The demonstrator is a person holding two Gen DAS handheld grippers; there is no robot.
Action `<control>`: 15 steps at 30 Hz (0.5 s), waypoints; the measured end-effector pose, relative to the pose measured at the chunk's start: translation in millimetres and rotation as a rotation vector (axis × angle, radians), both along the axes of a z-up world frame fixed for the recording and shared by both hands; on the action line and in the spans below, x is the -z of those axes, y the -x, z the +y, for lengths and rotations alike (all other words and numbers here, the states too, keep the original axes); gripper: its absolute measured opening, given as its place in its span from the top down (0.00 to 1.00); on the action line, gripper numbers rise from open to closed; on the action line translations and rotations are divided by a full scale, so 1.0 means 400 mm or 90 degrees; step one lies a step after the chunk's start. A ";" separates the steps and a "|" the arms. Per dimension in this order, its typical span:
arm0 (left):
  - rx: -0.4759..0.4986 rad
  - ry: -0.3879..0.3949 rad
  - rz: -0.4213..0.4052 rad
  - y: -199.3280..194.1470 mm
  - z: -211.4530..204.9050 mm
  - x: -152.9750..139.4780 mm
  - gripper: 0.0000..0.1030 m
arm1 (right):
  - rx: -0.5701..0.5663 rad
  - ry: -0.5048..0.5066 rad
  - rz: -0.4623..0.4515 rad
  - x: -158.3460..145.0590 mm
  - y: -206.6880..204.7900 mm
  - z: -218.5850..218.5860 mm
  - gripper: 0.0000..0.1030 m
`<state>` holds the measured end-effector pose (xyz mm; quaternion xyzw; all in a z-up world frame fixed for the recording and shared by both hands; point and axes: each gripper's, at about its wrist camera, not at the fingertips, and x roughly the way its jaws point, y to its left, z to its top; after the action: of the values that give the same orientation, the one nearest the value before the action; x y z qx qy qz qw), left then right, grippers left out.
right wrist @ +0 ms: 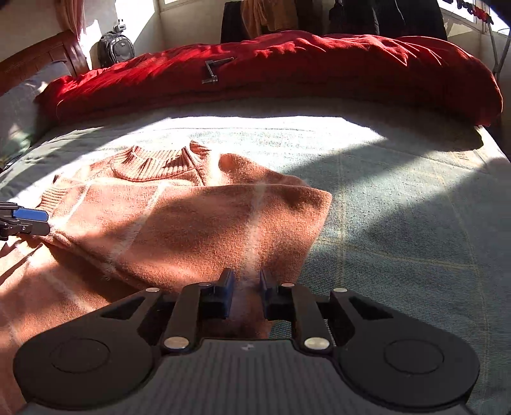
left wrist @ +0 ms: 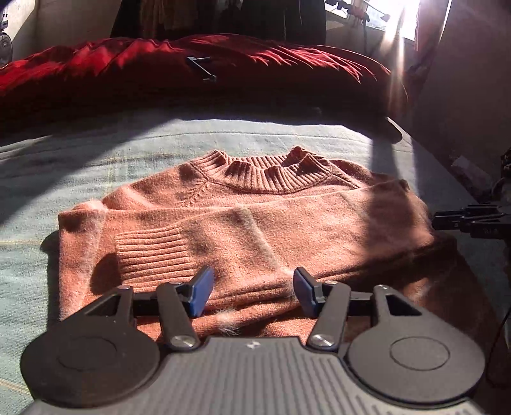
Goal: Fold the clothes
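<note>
A rust sweater [left wrist: 242, 230] lies part-folded, sleeves crossed, on the bed [right wrist: 399, 198] below the red duvet [right wrist: 287, 67], the left gripper [left wrist: 252, 295] spread and the right gripper [right wrist: 245, 295] slightly parted over its hem, where fuzzy knit could snag and undo the fold.

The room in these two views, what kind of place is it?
Most likely a bedroom at home. A bed covered with a pale blanket fills the view, a red duvet lies along its far side, and clothes hang behind it.
</note>
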<state>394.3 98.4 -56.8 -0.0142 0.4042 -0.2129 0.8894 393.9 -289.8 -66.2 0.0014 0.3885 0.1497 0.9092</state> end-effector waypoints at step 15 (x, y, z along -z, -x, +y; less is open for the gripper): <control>-0.030 0.036 0.020 -0.099 0.010 0.037 0.45 | -0.004 0.022 0.016 0.046 -0.010 0.050 0.64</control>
<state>433.8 102.3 -71.4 -0.0523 0.4115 -0.2028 0.8870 398.0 -269.9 -84.4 -0.0138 0.4025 0.1459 0.9036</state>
